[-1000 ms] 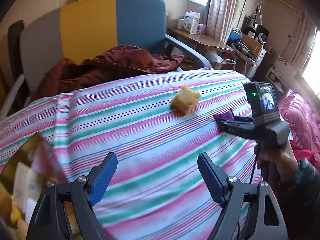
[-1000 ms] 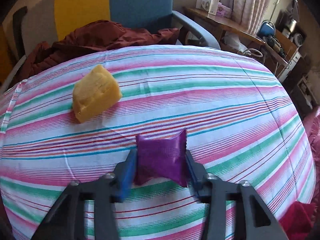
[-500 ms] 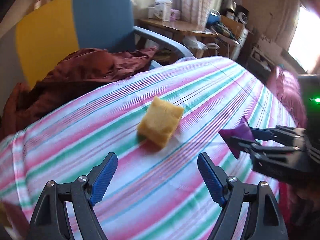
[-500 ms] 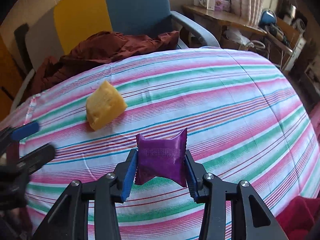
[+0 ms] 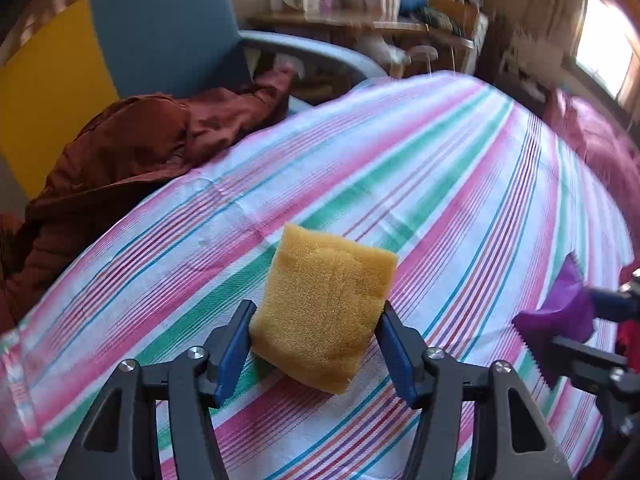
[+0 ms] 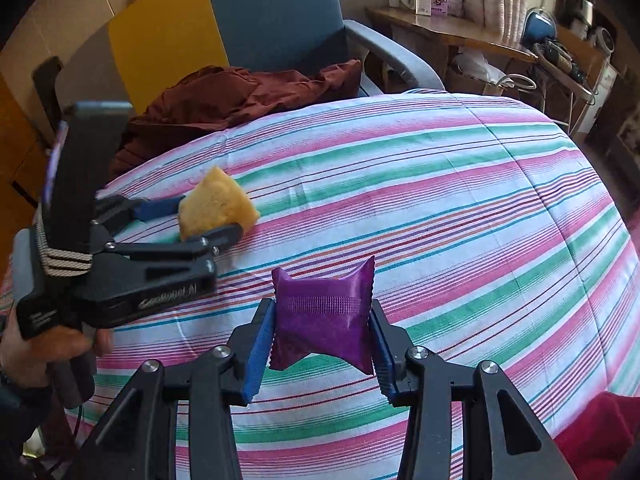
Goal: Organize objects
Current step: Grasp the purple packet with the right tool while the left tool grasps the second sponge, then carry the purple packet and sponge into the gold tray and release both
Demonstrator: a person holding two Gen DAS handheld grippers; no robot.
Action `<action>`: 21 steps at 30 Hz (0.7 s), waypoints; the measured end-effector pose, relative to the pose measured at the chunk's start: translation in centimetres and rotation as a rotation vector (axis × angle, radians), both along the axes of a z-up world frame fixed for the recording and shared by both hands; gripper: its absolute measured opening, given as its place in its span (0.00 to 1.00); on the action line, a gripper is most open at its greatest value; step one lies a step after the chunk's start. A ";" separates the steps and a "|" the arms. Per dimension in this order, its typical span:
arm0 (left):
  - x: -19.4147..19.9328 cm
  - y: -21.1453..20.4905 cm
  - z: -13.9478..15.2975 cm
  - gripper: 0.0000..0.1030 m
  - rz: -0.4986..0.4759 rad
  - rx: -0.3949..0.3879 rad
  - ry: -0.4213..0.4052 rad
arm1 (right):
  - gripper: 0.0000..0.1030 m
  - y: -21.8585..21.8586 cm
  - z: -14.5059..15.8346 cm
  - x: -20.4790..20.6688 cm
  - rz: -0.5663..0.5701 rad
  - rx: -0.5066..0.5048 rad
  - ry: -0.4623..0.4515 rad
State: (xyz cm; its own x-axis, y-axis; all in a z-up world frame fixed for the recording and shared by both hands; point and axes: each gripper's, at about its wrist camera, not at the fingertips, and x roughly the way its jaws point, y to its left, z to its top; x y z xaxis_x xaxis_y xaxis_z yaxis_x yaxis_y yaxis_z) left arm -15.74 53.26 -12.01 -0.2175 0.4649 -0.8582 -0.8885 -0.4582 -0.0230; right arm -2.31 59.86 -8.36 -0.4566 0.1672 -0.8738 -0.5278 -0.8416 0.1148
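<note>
- My left gripper [image 5: 314, 330] has its blue pads on both sides of the yellow sponge [image 5: 326, 308], and they are closed against it.
- The sponge sits right between my left fingers, tilted, with its lower corner down at the striped bedcover [image 5: 460, 184].
- From my right camera, the left gripper [image 6: 208, 220] comes in from the left, the sponge [image 6: 216, 208] caught at its tips. My left hand [image 6: 36, 352] is wrapped around the handle.
- My right gripper [image 6: 322, 332] is clamped on the purple packet [image 6: 322, 316], squeezing it in at the waist so its ends flare out.
- The packet is held dead centre between my right fingers, upright, above the bedcover [image 6: 460, 200]; I cannot tell whether it touches the cloth.
- Seen from my left camera, the packet [image 5: 560, 312] is off to my right, near the edge of view, pinched in the right gripper [image 5: 576, 320].
- Ahead of both grippers, past the far edge of the bed, a dark red jacket [image 6: 240, 104] is heaped on a chair [image 6: 272, 16] with a blue and yellow back.
</note>
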 end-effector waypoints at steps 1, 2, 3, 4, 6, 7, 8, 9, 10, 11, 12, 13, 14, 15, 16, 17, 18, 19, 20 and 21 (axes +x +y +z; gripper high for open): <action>0.1 -0.5 0.1 0.55 0.011 0.004 -0.013 | 0.44 0.1 -0.1 0.0 0.003 -0.002 0.000; 0.2 -1.4 0.2 0.55 0.034 0.008 -0.020 | 0.44 0.0 -0.1 0.0 0.010 -0.004 0.002; 0.4 -2.2 0.5 0.54 0.054 0.020 -0.027 | 0.44 -0.1 -0.2 -0.1 0.017 -0.001 0.002; 0.8 -3.5 0.7 0.54 0.078 0.032 -0.038 | 0.44 -0.2 -0.2 -0.1 0.022 0.000 0.003; 1.9 -6.0 1.2 0.54 0.142 0.021 -0.025 | 0.44 -0.6 -0.2 -0.2 0.046 -0.006 0.009; 2.4 -7.1 1.4 0.54 0.173 0.020 -0.029 | 0.44 -1.0 -0.3 -0.4 0.063 -0.009 0.008; 2.9 -8.2 1.6 0.54 0.197 0.025 -0.038 | 0.44 -1.3 -0.3 -0.4 0.078 -0.010 0.007; 3.8 -9.7 1.9 0.54 0.220 0.033 -0.040 | 0.44 -1.9 -0.5 -0.6 0.102 -0.014 0.005; 4.6 -10.7 2.2 0.54 0.234 0.035 -0.029 | 0.44 -2.3 -0.5 -0.7 0.118 -0.018 0.006; 5.2 -11.4 2.4 0.54 0.243 0.037 -0.016 | 0.44 -3.0 -0.6 -0.9 0.148 -0.026 0.011; 6.2 -12.7 2.9 0.54 0.252 0.050 0.003 | 0.44 -3.5 -0.6 -0.9 0.169 -0.030 0.014; 6.9 -13.5 3.2 0.54 0.257 0.062 0.017 | 0.44 -4.1 -0.6 -1.1 0.194 -0.030 0.020; 7.6 -14.2 3.6 0.54 0.263 0.067 0.032 | 0.44 -4.8 -0.6 -1.2 0.219 -0.031 0.028; 8.3 -15.2 4.1 0.54 0.271 0.071 0.050 | 0.44 -5.5 -0.7 -1.2 0.241 -0.038 0.035; 8.9 -15.8 4.4 0.54 0.276 0.075 0.060 | 0.44 -6.2 -0.9 -1.4 0.266 -0.048 0.039; 9.3 -16.3 4.7 0.54 0.281 0.078 0.068 | 0.44 -6.7 -1.1 -1.5 0.284 -0.050 0.037; 9.7 -16.9 5.0 0.54 0.286 0.081 0.077 | 0.44 -7.5 -1.3 -1.7 0.306 -0.048 0.033; 10.0 -17.4 5.4 0.54 0.292 0.087 0.091 | 0.44 -8.2 -1.6 -1.9 0.325 -0.046 0.029; 10.3 -17.8 5.7 0.54 0.297 0.092 0.104 | 0.44 -8.7 -1.8 -2.0 0.340 -0.050 0.026; 10.7 -18.3 5.9 0.54 0.300 0.095 0.112 | 0.44 -9.0 -2.0 -2.2 0.349 -0.053 0.024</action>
State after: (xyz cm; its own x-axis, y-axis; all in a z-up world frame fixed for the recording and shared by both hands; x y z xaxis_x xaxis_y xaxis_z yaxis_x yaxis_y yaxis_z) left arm -5.08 35.00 -6.06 -0.4469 0.4429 -0.7773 -0.7141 -0.6999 0.0118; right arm -4.48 50.87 -10.36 -0.4990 -0.0479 -0.8653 -0.2056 -0.9634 0.1718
